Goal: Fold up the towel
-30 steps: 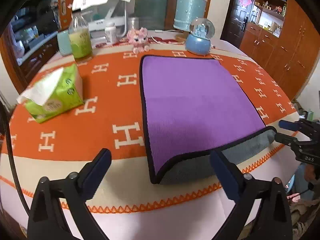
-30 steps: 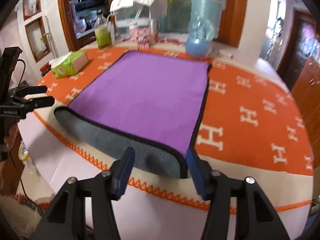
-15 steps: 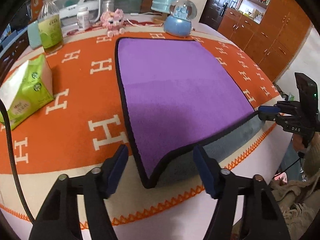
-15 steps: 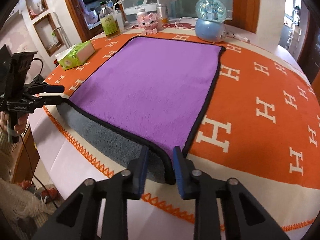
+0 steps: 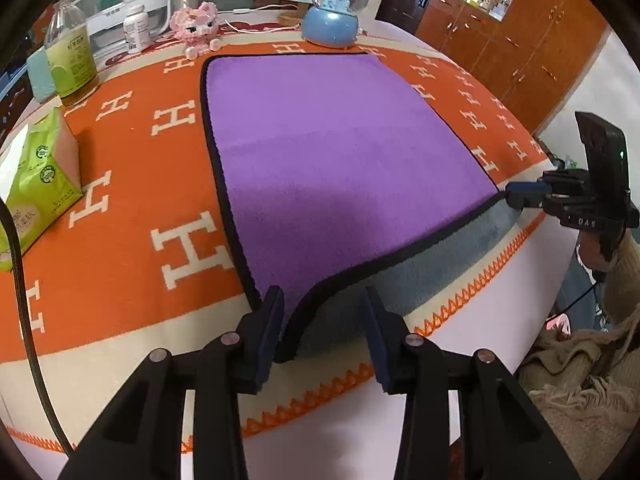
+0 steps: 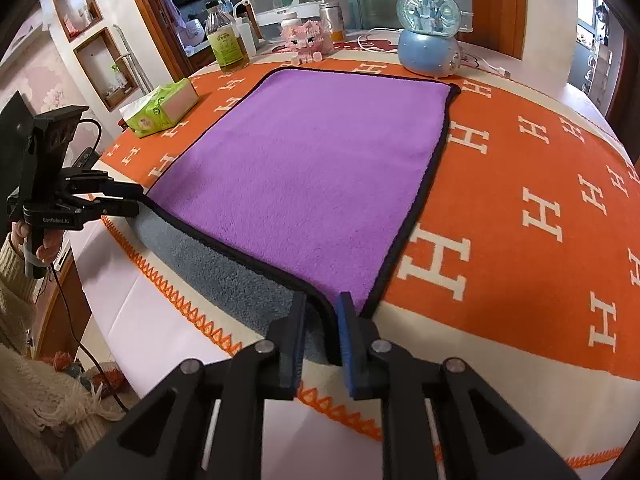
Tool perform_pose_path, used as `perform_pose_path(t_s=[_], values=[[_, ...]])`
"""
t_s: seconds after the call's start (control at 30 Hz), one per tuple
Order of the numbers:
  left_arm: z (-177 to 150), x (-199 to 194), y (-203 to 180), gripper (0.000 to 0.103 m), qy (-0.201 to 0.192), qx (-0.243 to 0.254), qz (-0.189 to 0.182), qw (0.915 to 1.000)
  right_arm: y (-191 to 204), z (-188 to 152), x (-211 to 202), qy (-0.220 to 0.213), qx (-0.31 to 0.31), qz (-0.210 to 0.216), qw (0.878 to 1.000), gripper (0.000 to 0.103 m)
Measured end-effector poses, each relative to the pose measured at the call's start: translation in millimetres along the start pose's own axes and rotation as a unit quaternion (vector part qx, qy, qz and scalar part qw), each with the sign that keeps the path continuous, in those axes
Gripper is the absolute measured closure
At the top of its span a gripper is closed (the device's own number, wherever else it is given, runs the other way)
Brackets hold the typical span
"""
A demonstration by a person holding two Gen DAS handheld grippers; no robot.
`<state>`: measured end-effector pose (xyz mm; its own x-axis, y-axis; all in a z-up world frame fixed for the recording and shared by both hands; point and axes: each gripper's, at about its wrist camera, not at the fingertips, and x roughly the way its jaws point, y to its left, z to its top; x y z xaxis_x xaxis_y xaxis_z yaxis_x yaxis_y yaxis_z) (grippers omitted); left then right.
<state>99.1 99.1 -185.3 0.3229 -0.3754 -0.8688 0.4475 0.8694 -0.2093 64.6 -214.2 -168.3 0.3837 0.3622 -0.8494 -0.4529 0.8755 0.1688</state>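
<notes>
A purple towel with black edging and a grey underside lies flat on the orange patterned tablecloth; it also shows in the right wrist view. Its near edge curls over the table's rim and shows the grey side. My left gripper is open with its jaws on either side of the near left corner. My right gripper is nearly closed around the near right corner, with the black edge between its jaws. Each gripper also shows in the other's view, the right one and the left one.
A green tissue pack lies left of the towel. At the far side stand a bottle, a pill jar, a pink toy and a blue snow globe. The table's edge runs just below the towel.
Both grippers have moved forward onto the towel's near corners. The jaws of both have narrowed, the right ones much more.
</notes>
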Motion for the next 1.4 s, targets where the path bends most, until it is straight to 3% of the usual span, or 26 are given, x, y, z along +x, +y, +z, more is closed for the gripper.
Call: perform_pose_path(t_s=[0.4,0.57,0.73,0.83,1.17,1.4], values=[[-2.2,5.4,5.4,0.065,0.018,-0.009,-0.005,0.9998,-1.6,-0.9,0.9,0.01,-0.005,0.005,1.0,0.089],[-2.3,5.7,3.5,0.07,0.024,-0.003,-0.001,0.9997,3.2,-1.7,1.1,0.013,-0.021,0.001,1.0,0.089],[-2.9,6.1,1.6,0.083,0.028,0.004,0.005,0.9996,9.6,-2.7,1.1,0.016,-0.04,-0.01,0.999,0.089],[-2.8,6.7,0.4,0.089,0.032,0.006,0.017,0.9993,11.1,-3.7,0.7,0.016,-0.045,-0.017,0.999,0.097],[-0.1,3.2,-10.3,0.097,0.024,0.019,0.066,0.9973,17.8,-0.4,-10.6,-0.011,-0.05,-0.038,0.998,0.098],[17.4,-21.6,-15.1,0.097,-0.021,0.014,0.108,0.9938,22.0,13.9,-22.7,-0.041,-0.05,-0.062,0.996,0.098]])
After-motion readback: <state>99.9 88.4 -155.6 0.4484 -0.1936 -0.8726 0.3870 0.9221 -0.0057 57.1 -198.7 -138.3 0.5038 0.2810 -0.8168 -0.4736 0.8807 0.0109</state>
